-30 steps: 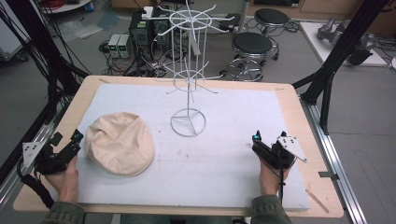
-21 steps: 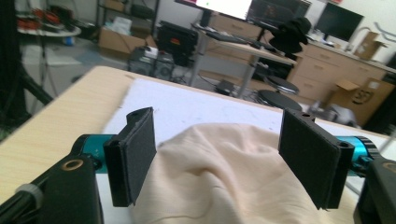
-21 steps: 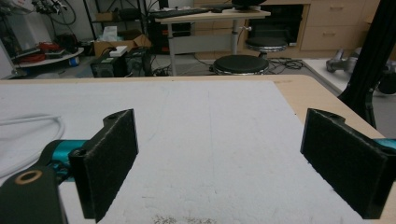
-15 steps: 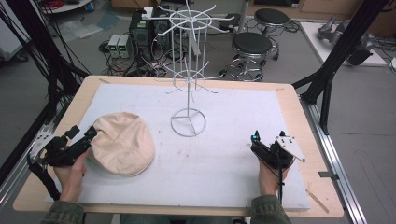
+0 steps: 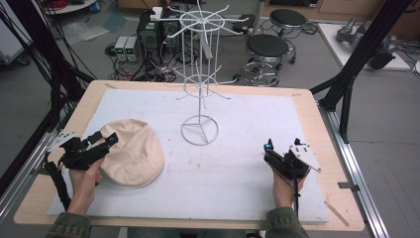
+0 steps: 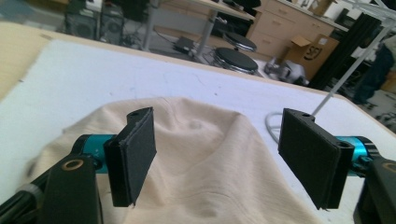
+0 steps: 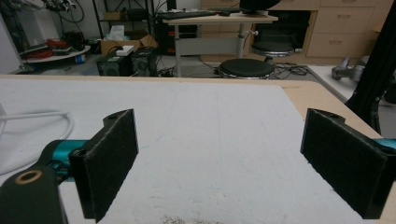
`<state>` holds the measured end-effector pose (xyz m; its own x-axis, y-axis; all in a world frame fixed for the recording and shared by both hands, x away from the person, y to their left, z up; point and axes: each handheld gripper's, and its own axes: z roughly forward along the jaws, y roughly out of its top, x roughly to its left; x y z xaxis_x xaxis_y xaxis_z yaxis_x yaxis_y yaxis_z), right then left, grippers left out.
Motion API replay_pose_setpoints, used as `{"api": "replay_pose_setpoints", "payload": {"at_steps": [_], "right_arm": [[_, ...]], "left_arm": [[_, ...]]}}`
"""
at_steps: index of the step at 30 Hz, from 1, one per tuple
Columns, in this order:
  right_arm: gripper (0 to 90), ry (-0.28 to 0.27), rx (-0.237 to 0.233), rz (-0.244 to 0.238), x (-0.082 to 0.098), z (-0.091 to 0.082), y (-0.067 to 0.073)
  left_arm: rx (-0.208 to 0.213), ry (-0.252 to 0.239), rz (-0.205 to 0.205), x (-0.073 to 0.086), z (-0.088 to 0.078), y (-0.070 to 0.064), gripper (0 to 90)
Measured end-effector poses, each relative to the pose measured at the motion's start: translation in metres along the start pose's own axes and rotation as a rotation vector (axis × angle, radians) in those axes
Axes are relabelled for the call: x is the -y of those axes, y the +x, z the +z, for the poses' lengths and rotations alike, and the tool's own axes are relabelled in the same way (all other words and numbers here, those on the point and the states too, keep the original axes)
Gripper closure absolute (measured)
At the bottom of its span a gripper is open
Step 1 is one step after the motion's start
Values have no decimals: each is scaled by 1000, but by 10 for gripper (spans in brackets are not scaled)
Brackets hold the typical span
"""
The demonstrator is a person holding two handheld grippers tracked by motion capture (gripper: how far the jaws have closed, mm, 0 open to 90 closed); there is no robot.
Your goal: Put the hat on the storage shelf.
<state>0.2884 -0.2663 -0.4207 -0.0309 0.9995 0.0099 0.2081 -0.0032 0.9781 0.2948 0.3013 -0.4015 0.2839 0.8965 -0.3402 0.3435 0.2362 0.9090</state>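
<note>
Cap [image 5: 132, 159] lies flat on the white mat [image 5: 237, 173], left of the wire rack [image 5: 200, 74] base, well apart from it. Left gripper [image 5: 101, 145] sits over the cap's left edge, jaws spread wide either side of the raised cloth [image 6: 205, 154], nothing pinched yet; likely lined up to take a fold of fabric. Right gripper [image 5: 282, 148] rests on bare mat at the right, jaws released and empty, apparently parked clear. Judgement: grasp step pending; rack probably the destination.
</note>
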Motion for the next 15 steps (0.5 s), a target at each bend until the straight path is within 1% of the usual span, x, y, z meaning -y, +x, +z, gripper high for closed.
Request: {"api": "replay_pose_setpoints", "payload": {"at_steps": [1, 2, 3, 4, 6, 9, 10, 11, 12, 14, 15], "right_arm": [[102, -2, -3, -5, 0, 1, 0], [102, 1, -4, -10, 0, 1, 0], [102, 3, -4, -8, 0, 1, 0], [102, 4, -2, -12, 0, 1, 0], [102, 3, -1, -13, 0, 1, 0], [102, 1, 0, -13, 0, 1, 0], [102, 2, 0, -12, 0, 1, 0], [102, 2, -1, -14, 0, 1, 0], [102, 1, -1, -21, 0, 1, 0], [102, 2, 0, -24, 0, 1, 1], [102, 4, -1, -26, 0, 1, 1]], "left_arm": [[10, 15, -9, 0, 2, 1, 277], [27, 48, -29, -1, 5, 2, 277], [33, 66, -32, -1, 7, 3, 278], [33, 66, -32, -1, 7, 3, 278], [37, 93, -27, -3, 12, 1, 278], [45, 113, -28, -5, 17, -4, 280], [45, 113, -28, -5, 17, -4, 280], [52, 122, -21, -6, 20, -8, 280], [52, 122, -21, -6, 20, -8, 280], [52, 132, -15, -6, 26, -13, 280], [52, 132, -15, -6, 26, -13, 280]]}}
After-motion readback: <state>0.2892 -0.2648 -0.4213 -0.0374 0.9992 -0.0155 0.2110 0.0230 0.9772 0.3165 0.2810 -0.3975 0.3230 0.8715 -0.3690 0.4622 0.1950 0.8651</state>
